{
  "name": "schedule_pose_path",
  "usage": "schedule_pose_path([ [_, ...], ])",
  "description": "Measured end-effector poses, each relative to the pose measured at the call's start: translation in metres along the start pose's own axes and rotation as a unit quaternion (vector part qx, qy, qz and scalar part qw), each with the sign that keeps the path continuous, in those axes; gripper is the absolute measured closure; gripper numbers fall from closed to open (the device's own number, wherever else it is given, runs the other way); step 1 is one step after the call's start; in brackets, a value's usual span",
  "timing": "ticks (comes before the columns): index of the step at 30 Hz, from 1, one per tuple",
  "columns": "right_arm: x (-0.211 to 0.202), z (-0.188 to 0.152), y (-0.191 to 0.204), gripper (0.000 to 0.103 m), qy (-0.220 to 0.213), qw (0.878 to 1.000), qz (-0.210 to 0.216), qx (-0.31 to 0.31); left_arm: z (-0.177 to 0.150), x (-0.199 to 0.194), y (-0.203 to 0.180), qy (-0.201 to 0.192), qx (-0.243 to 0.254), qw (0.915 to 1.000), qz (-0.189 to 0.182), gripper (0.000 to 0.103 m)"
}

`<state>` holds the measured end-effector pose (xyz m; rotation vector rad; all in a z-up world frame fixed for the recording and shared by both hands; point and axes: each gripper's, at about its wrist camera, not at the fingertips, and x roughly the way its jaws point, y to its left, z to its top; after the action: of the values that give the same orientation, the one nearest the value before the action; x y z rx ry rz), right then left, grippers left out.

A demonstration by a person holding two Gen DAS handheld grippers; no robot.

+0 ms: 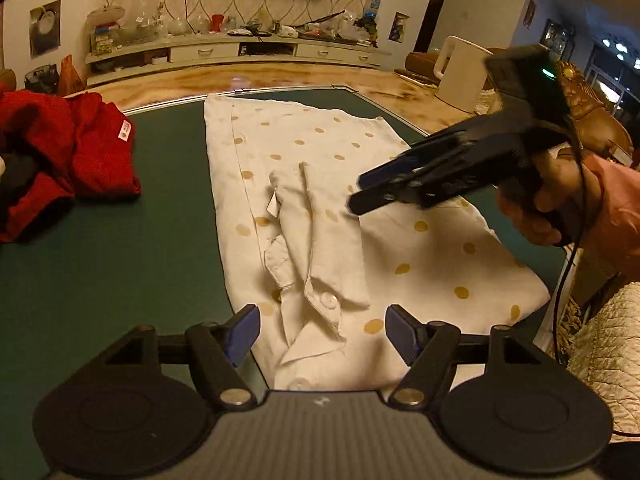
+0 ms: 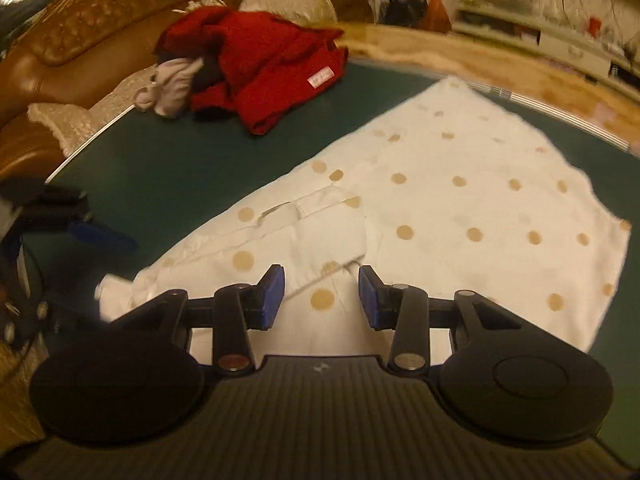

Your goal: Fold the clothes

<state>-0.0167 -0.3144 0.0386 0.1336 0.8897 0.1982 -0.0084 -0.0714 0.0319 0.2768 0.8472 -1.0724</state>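
A white shirt with gold polka dots (image 1: pixel 332 152) lies partly folded on the green table (image 1: pixel 100 260), its collar and button placket bunched along the middle. My left gripper (image 1: pixel 322 334) is open and empty, just above the shirt's near collar end. My right gripper (image 1: pixel 360 194) hovers over the shirt's right half, held by a hand. In the right wrist view the right gripper (image 2: pixel 322 298) is open and empty above the shirt (image 2: pixel 460 208), near a folded sleeve. The left gripper (image 2: pixel 100 236) shows at the left edge there.
A pile of red clothes (image 1: pixel 68 152) lies at the table's left, also in the right wrist view (image 2: pixel 272 68) with a pale garment beside it. A brown sofa (image 2: pixel 80 28) stands behind. A white kettle (image 1: pixel 460 72) stands beyond the table's far right corner.
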Motion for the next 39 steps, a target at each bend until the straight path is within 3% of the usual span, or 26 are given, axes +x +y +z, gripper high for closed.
schedule_pose_path([
  [1,0.004,0.003,-0.001,0.056,0.002,1.000,0.005,0.006,-0.001,0.001,0.000,0.000,-0.001,1.0000,0.005,0.028],
  [4,0.009,0.006,-0.006,0.093,-0.006,1.000,0.012,0.015,-0.004,0.004,0.001,-0.006,-0.013,0.9998,0.014,0.029],
  [8,0.009,0.012,-0.013,0.098,-0.031,0.999,0.000,0.038,-0.009,0.006,0.002,-0.013,-0.033,0.9993,0.006,0.029],
  [11,0.012,0.018,-0.021,0.098,-0.043,0.996,-0.002,0.082,-0.017,0.010,-0.001,-0.006,-0.033,0.9993,0.014,0.029],
  [14,0.022,0.019,-0.024,0.095,-0.020,0.994,0.036,0.102,-0.023,0.008,0.002,-0.009,-0.058,0.9981,0.017,0.032],
  [17,0.025,0.019,-0.016,0.074,-0.009,0.995,0.028,0.093,-0.027,0.003,0.015,-0.027,-0.114,0.9927,0.026,0.039],
  [20,0.008,0.014,-0.008,0.064,-0.049,0.995,-0.003,0.084,-0.033,-0.001,0.030,-0.045,-0.172,0.9835,0.034,0.041],
  [22,-0.008,0.008,0.004,0.064,-0.077,0.995,-0.017,0.055,-0.035,-0.004,0.034,-0.052,-0.186,0.9796,0.054,0.041],
  [24,-0.018,0.002,0.020,0.064,-0.081,0.997,-0.002,0.008,-0.035,-0.006,0.037,-0.057,-0.197,0.9765,0.067,0.041],
  [27,-0.018,-0.010,0.050,0.064,-0.044,0.996,0.045,-0.067,-0.035,-0.008,0.039,-0.064,-0.209,0.9728,0.077,0.041],
  [29,-0.010,-0.019,0.074,0.064,-0.016,0.990,0.051,-0.128,-0.035,-0.009,0.038,-0.067,-0.209,0.9722,0.082,0.041],
  [34,0.021,-0.030,0.114,0.064,0.003,0.975,-0.018,-0.222,-0.038,-0.019,0.031,-0.081,-0.207,0.9723,0.073,0.037],
  [37,0.033,-0.025,0.122,0.064,-0.015,0.971,-0.054,-0.234,-0.042,-0.020,0.022,-0.071,-0.182,0.9777,0.077,0.037],
  [39,0.039,-0.015,0.120,0.064,-0.020,0.975,-0.055,-0.213,-0.045,-0.018,0.016,-0.058,-0.173,0.9800,0.080,0.036],
])
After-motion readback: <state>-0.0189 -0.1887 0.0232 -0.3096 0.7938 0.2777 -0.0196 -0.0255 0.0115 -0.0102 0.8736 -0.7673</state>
